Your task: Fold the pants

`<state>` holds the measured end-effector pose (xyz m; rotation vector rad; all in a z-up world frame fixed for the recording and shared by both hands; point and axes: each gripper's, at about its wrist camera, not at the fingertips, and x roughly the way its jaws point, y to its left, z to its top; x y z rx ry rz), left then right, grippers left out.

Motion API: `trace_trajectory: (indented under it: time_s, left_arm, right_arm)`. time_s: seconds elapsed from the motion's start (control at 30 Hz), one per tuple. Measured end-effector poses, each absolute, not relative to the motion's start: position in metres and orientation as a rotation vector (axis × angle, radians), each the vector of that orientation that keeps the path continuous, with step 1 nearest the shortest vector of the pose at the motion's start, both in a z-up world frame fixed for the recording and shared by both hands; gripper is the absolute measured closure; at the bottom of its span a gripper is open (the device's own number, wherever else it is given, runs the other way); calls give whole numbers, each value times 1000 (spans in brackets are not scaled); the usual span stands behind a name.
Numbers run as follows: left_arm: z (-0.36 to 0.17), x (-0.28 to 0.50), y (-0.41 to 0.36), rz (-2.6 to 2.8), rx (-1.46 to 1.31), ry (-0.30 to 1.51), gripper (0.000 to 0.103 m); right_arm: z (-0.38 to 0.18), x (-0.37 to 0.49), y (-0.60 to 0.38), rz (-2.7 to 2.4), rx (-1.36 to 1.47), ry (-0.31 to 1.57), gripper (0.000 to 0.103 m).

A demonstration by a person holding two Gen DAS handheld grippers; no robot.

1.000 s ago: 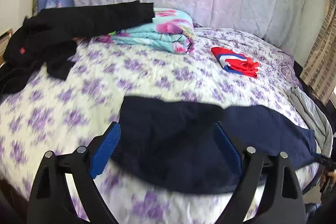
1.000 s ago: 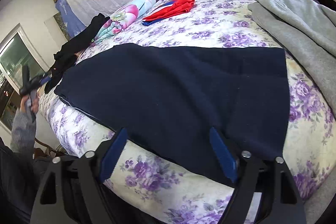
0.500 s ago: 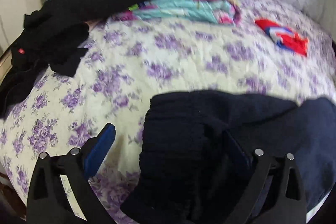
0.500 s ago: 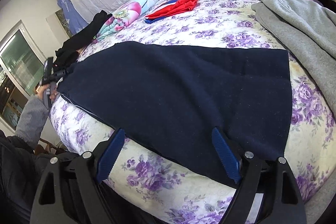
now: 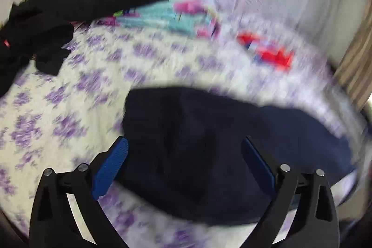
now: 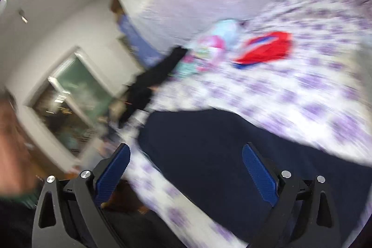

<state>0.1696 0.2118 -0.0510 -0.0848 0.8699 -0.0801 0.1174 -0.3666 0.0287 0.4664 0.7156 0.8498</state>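
Note:
The navy pants (image 5: 209, 155) lie flat on the floral bedspread (image 5: 69, 108) near its front edge; both views are blurred by motion. My left gripper (image 5: 183, 150) is open, hovering over the pants' left end with nothing between its blue pads. The pants also show in the right wrist view (image 6: 220, 155). My right gripper (image 6: 186, 157) is open and empty, above the pants' left part and the bed edge.
A black garment (image 5: 58, 15) lies at the bed's back left, a folded teal floral cloth (image 5: 181, 15) behind the middle, a red and blue cloth (image 5: 267, 50) at the back right. A window (image 6: 69, 104) is on the wall left of the bed.
The left gripper has pulled back from the pants' bunched left end, which now lies flat. The right gripper has swung sharply left and up toward the window side.

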Motion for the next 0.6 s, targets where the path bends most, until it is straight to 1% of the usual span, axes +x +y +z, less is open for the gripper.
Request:
trace_trajectory:
  time_s: [0.07, 0.13, 0.17, 0.23, 0.33, 0.4, 0.47, 0.6]
  left_arm:
    - [-72, 166, 216, 31, -1, 925, 4]
    - [-84, 158, 234, -5, -123, 952, 4]
    - [-82, 153, 241, -2, -178, 939, 4]
    - [-69, 145, 242, 33, -193, 892, 5]
    - [-36, 131, 233, -34, -242, 762, 5]
    - [-19, 135, 214, -116, -266, 722, 5]
    - [-13, 144, 186, -180, -234, 718, 5]
    - [-21, 176, 103, -407, -177, 777, 5]
  right_arm:
    - [34, 152, -346, 929, 502, 739, 5]
    - [33, 186, -323, 1000, 521, 779, 5]
    - [32, 202, -311, 1009, 512, 805, 5]
    - [21, 240, -287, 1027, 507, 887, 5]
    - [-2, 282, -263, 1045, 560, 1015, 5]
    - [-16, 305, -249, 1057, 569, 1078, 5]
    - [-35, 329, -238, 1036, 546, 1147, 5]
    - [-72, 351, -222, 1088, 584, 1280, 5]
